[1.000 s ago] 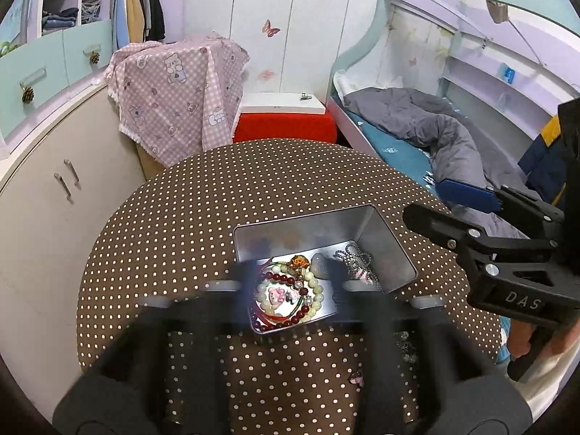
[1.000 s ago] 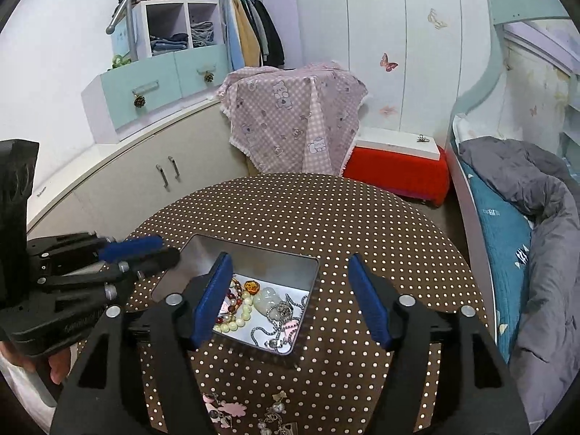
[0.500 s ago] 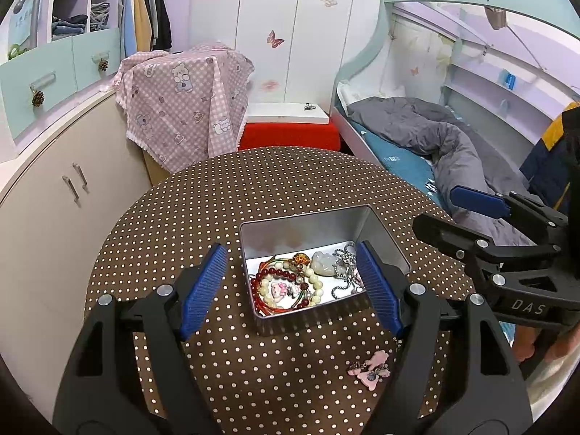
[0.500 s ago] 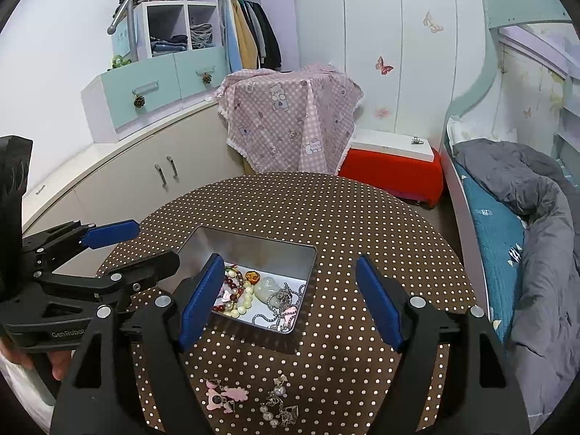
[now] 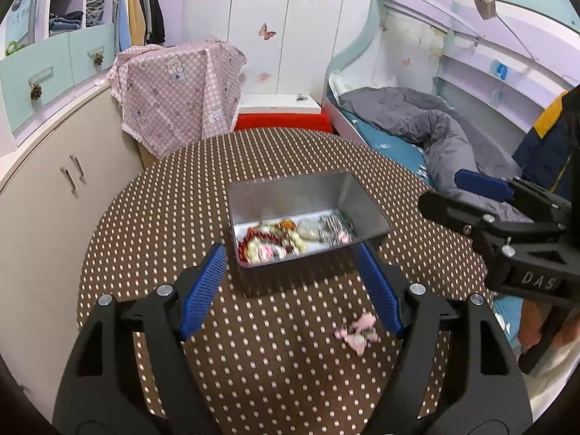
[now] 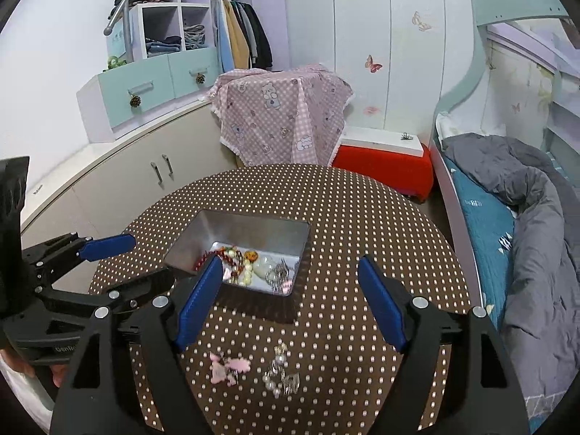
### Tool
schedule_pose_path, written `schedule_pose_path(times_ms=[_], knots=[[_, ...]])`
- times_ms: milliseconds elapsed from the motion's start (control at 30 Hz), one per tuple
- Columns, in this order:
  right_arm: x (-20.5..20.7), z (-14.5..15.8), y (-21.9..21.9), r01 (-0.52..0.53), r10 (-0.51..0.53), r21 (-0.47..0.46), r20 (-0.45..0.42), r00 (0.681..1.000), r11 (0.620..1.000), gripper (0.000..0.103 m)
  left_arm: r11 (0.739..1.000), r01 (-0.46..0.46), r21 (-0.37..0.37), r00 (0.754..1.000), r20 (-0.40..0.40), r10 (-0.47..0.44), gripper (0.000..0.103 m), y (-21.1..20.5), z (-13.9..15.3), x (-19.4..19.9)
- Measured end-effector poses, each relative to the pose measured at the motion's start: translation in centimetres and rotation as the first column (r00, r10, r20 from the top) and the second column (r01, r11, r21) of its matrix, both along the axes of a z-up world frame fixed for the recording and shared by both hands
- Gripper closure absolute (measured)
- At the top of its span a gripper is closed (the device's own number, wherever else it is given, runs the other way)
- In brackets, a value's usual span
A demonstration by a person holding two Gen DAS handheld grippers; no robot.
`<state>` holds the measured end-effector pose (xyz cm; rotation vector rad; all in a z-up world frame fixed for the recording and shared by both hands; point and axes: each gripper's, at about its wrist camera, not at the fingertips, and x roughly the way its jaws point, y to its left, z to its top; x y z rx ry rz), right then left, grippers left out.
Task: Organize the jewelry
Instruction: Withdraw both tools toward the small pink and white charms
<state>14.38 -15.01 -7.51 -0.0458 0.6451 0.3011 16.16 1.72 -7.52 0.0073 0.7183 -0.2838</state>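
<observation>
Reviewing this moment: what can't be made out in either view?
- Jewelry in the metal tin: smeared by motion blur in the left wrist view; single pieces don't separate.
- Pink piece and silver piece on the table: blurred and small, type unclear.
- Tin's near left corner: hidden behind the right gripper finger, right wrist view.

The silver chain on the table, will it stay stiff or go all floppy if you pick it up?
Probably floppy: the silver chain lies in a loose crumpled heap on the table, so it would likely dangle. It looks thin and small, so likely light. Its beads and links might slip through wide pads unless pinched well.
</observation>
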Motion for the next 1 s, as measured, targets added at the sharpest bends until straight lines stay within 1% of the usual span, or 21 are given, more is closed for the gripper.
schedule_pose_path(times_ms=[167, 400, 467, 500, 567, 667, 767, 833, 900, 933, 967, 1000], knots=[[-1.5, -1.5, -0.3, 0.002, -0.002, -0.002, -0.041, 0.999, 1.0, 0.03, 1.0, 0.019, 0.005, 1.0, -0.023, -0.019, 0.03, -0.1, -1.3, -1.6], [-3.3, -4.7, 0.3, -0.069, 0.077, 0.06, -0.146, 0.986, 0.996, 0.031, 0.999, 0.038, 0.003, 0.998, -0.059, -0.037, 0.03, 0.2, -2.8, -3.2], [-3.7, -5.2, 0.7, -0.092, 0.104, 0.078, -0.168, 0.98, 0.993, 0.042, 0.999, 0.039, 0.004, 0.997, -0.069, -0.039, 0.03, 0.4, -3.3, -3.7], [-3.9, -5.6, 0.9, -0.102, 0.115, 0.081, -0.178, 0.977, 0.991, 0.046, 0.999, 0.042, 0.002, 0.996, -0.073, -0.041, 0.03, 0.4, -3.5, -3.8], [-4.0, -6.0, 1.3, -0.115, 0.128, 0.077, -0.193, 0.973, 0.99, 0.058, 0.999, 0.046, 0.0, 0.996, -0.077, -0.045, 0.03, 0.7, -3.8, -3.9], [-4.2, -7.1, 1.9, -0.127, 0.14, 0.071, -0.224, 0.965, 0.989, 0.067, 0.999, 0.046, 0.007, 0.995, -0.084, -0.045, 0.03, 0.9, -4.4, -4.2], [-4.1, -7.7, 2.4, -0.13, 0.143, 0.067, -0.241, 0.96, 0.989, 0.073, 0.999, 0.051, 0.006, 0.994, -0.095, -0.05, 0.03, 0.9, -4.9, -4.2], [-3.8, -7.9, 2.8, -0.135, 0.145, 0.059, -0.247, 0.958, 0.989, 0.077, 0.998, 0.055, 0.006, 0.993, -0.102, -0.054, 0.033, 0.9, -5.2, -4.1], [-3.5, -8.3, 3.2, -0.137, 0.143, 0.039, -0.258, 0.955, 0.99, 0.08, 0.998, 0.058, 0.005, 0.992, -0.11, -0.057, 0.035, 0.9, -5.4, -3.9], [-3.2, -8.5, 3.4, -0.14, 0.143, 0.031, -0.263, 0.954, 0.99, 0.085, 0.998, 0.059, 0.004, 0.992, -0.112, -0.058, 0.035, 0.9, -5.5, -3.8], [-3.1, -8.8, 3.5, -0.144, 0.145, 0.024, -0.271, 0.952, 0.989, 0.092, 0.998, 0.062, 0.004, 0.991, -0.117, -0.061, 0.036, 0.9, -5.7, -3.7], [-3.0, -9.0, 3.7, -0.147, 0.147, 0.021, -0.277, 0.95, 0.989, 0.095, 0.998, 0.064, 0.004, 0.991, -0.121, -0.063, 0.04, 0.7, -5.7, -3.6]])
